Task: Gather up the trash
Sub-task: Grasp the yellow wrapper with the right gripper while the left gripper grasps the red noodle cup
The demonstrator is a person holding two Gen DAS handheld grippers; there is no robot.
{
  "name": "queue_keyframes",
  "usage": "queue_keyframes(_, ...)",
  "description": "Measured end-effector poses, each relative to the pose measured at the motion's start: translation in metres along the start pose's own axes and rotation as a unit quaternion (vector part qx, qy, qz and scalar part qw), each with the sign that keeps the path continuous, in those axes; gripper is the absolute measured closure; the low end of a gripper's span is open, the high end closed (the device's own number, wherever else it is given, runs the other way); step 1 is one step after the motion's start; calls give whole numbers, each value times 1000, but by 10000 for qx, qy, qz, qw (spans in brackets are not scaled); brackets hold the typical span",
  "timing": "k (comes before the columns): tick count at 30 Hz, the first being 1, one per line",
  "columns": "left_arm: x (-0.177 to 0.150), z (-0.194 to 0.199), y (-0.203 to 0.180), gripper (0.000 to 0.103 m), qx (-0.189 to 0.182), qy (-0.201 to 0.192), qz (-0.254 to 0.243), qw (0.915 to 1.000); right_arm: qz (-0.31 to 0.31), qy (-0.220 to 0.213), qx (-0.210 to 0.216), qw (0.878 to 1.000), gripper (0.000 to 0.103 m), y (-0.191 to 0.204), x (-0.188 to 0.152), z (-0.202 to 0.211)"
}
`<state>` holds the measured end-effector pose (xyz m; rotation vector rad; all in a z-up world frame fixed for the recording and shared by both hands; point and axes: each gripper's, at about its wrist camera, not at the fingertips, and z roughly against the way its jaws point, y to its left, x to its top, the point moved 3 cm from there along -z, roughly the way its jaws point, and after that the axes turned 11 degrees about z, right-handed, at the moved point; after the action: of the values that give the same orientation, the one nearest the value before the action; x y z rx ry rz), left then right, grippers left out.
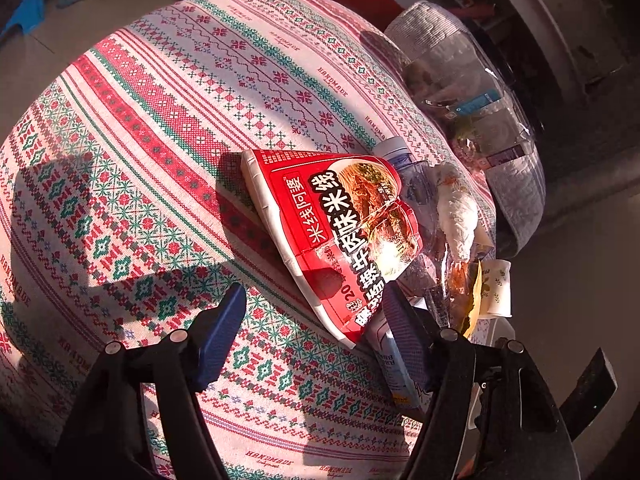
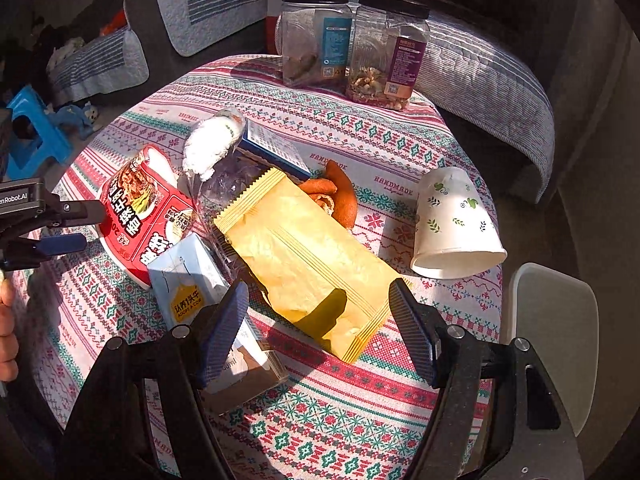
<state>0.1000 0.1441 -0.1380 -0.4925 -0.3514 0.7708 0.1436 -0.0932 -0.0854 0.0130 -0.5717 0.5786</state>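
Observation:
Trash lies heaped on a round table with a patterned cloth [image 1: 160, 140]. A red noodle bowl [image 1: 332, 232] lies on its side, and its near corner sits between the spread fingers of my left gripper [image 1: 316, 330], which is open. A pale blue milk carton [image 1: 394, 364] lies by the right finger. In the right wrist view a yellow snack packet [image 2: 312, 264] has its near end between the fingers of my open right gripper [image 2: 318, 332], untouched by either pad. The noodle bowl [image 2: 148, 208], the milk carton [image 2: 188, 284] and the left gripper [image 2: 68, 228] also show there.
A paper cup [image 2: 456, 224] lies on its side at the right. Orange peel [image 2: 340, 196], a clear bottle stuffed with tissue [image 2: 216, 144] and a blue box [image 2: 276, 148] sit in the heap. Two black-lidded jars [image 2: 352, 44] stand at the far edge. A white chair [image 2: 556, 328] stands close by.

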Motion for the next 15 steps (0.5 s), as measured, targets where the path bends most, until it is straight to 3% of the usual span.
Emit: queue_keyframes(15,14,9,19,35,-122,-109,459,9988,314,68,130,9994,40,28,12,-24)
